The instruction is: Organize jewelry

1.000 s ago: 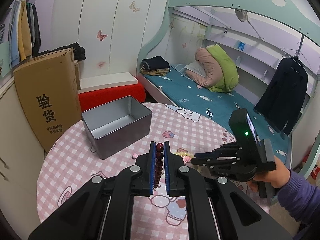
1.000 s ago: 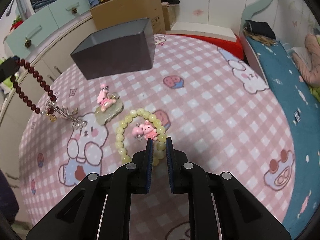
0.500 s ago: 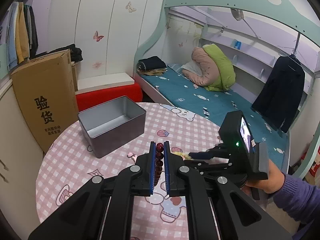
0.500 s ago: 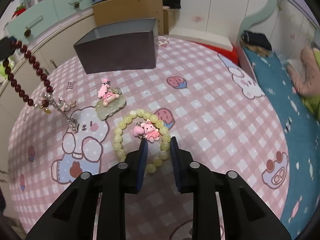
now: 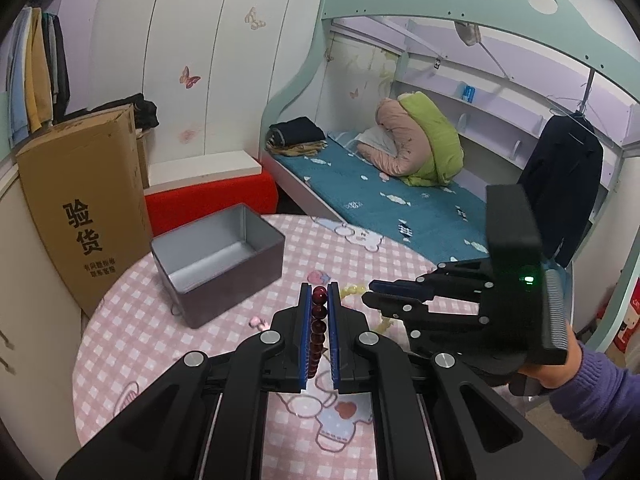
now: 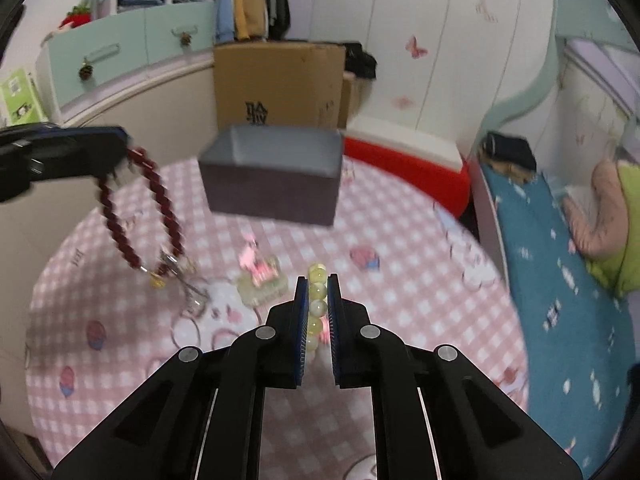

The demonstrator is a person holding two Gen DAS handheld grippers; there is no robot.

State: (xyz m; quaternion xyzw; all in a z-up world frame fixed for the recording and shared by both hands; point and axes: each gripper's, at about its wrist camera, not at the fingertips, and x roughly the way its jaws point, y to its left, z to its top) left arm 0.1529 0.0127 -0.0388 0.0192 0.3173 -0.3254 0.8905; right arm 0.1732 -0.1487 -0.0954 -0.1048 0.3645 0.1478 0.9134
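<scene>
Yellow bracelet (image 6: 316, 300), earlier on the table, now hangs clamped in right tongs (image 6: 318, 280).

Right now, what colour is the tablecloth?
Pink and white checks with cartoon prints on the tablecloth; right wrist view.

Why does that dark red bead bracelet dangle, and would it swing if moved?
The dark red bead bracelet hangs as a drooping loop from the left gripper, so it is probably floppy. Its dangling charms would likely sway. Round beads might slip.
</scene>
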